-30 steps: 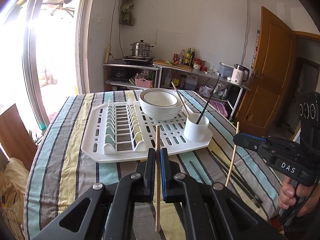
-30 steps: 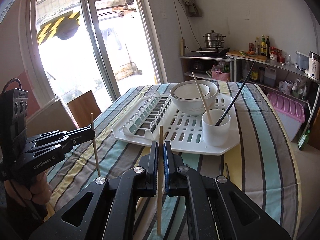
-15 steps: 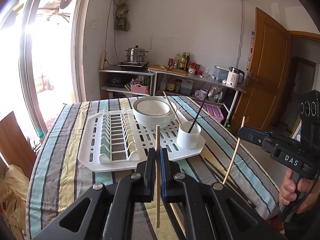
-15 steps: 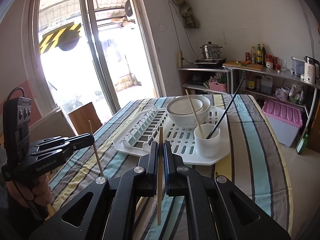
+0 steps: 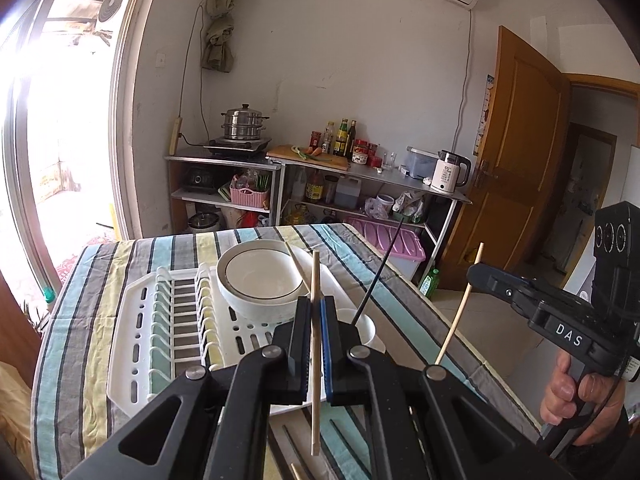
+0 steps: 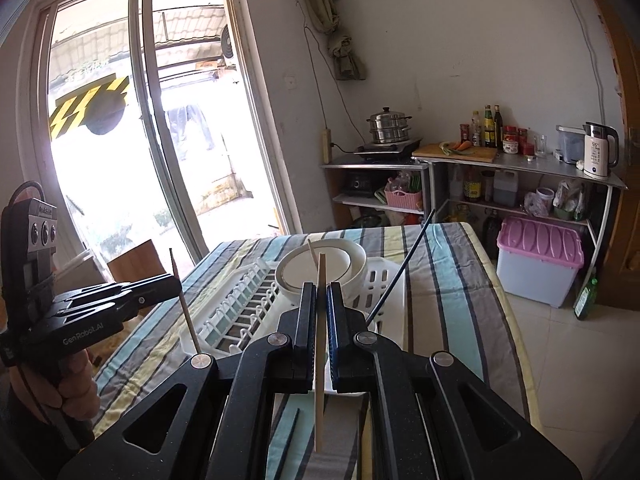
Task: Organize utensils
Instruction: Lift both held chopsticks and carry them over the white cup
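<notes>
My left gripper is shut on a wooden chopstick held upright above the table's near edge. My right gripper is shut on a second wooden chopstick, also upright. Each gripper shows in the other view, the right one and the left one. Ahead, a white cup on the white drying rack holds a black chopstick and a wooden one. Loose dark chopsticks lie on the cloth below.
A white bowl sits on the rack behind the cup. The striped tablecloth covers the table. Shelves with a pot, bottles and a kettle stand at the wall. A pink-lidded bin is on the floor at right.
Both grippers have risen and pulled back from the table with their chopsticks; the rack and cup now sit lower and partly behind the fingers.
</notes>
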